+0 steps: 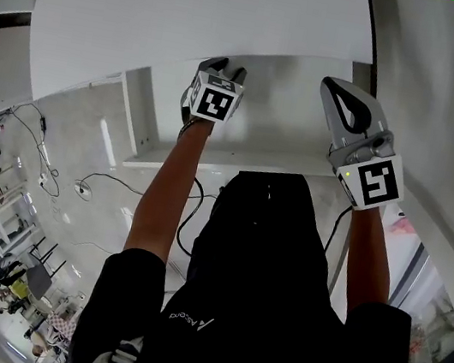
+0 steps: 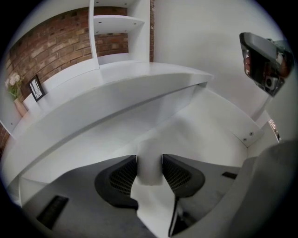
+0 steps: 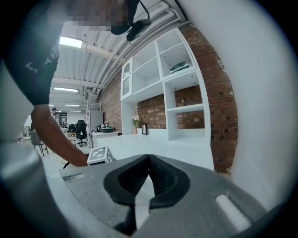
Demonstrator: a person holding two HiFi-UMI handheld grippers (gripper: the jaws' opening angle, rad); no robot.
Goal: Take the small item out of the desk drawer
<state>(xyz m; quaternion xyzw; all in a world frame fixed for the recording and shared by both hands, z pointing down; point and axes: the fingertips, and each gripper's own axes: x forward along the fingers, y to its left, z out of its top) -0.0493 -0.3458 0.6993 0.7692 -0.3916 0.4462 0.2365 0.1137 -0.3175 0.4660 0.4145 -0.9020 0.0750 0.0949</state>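
The left gripper (image 1: pixel 226 69) reaches into the open drawer (image 1: pixel 213 163) beneath the white desk (image 1: pixel 195 14), its jaws drawn narrow around a small white item (image 2: pixel 150 169) pinched between the pads (image 2: pixel 122 179). The item is blurred in the left gripper view and we cannot tell its shape. In the head view the gripper sits at about 11 o'clock in the drawer, close under the desk's edge, and the item is not yet clear of the drawer. We judge the step in hand to be the grasp itself, made and ready for the lift. The next move, as we read it, calls for a steady pull up and back toward 6 o'clock, keeping the pinch firm and minding the overhang of the desk above the jaws. The left arm (image 1: pixel 163 200) runs nearly straight from the shoulder, bare forearm extended, the marker cube facing up at us. The right gripper (image 3: pixel 149 162) takes no part: its jaws are pressed together on nothing. It hangs at 3 o'clock of the left one, by the drawer's right end, angled toward the shelves (image 3: pixel 181 93) and brick wall (image 3: pixel 219 93), with the right arm (image 1: pixel 368 253) likewise held out in front
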